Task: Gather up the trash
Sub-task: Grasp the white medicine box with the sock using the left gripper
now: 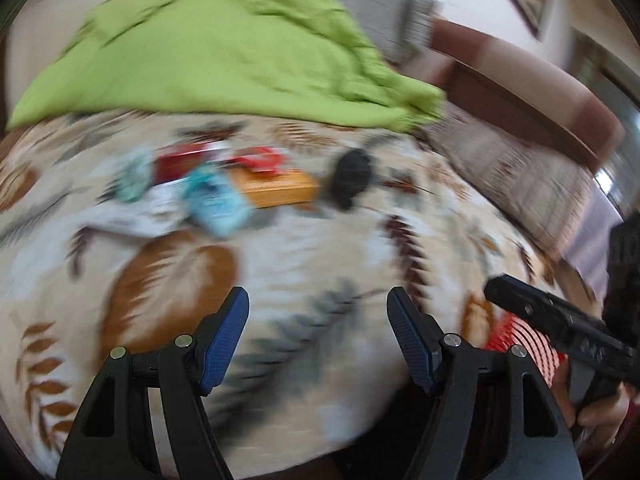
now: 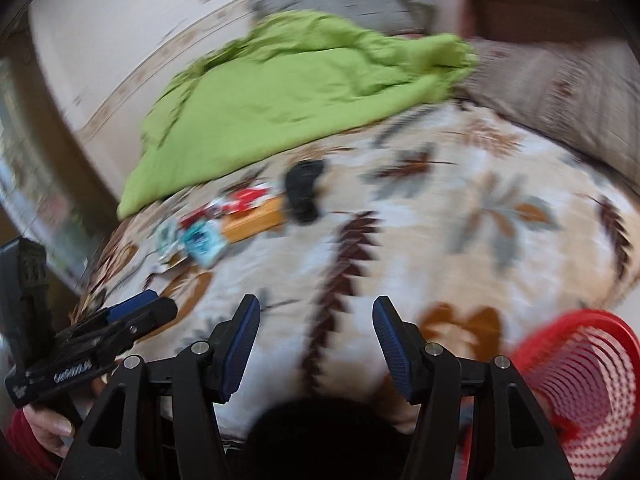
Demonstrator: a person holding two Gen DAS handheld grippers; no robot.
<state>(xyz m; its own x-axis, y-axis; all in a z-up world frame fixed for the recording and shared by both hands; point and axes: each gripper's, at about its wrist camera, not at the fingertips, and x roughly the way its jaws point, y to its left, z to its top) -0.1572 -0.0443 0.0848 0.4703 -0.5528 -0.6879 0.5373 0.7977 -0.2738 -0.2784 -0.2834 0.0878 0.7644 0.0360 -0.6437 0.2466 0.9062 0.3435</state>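
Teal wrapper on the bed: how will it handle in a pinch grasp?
The teal wrapper looks thin and crumpled, so probably floppy and very light, though blur hides detail. It overlaps other litter beside the orange box, so a neighbour may drag along. The soft patterned bedspread should give under the fingers, likely helping them get beneath an edge.

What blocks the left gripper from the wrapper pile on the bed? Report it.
Nothing visible does. The left gripper hangs open over bare leaf-print bedspread, and the wrapper pile lies ahead with only bedspread between. The green blanket lies beyond the pile. The frames are blurred, so small obstacles could escape notice.
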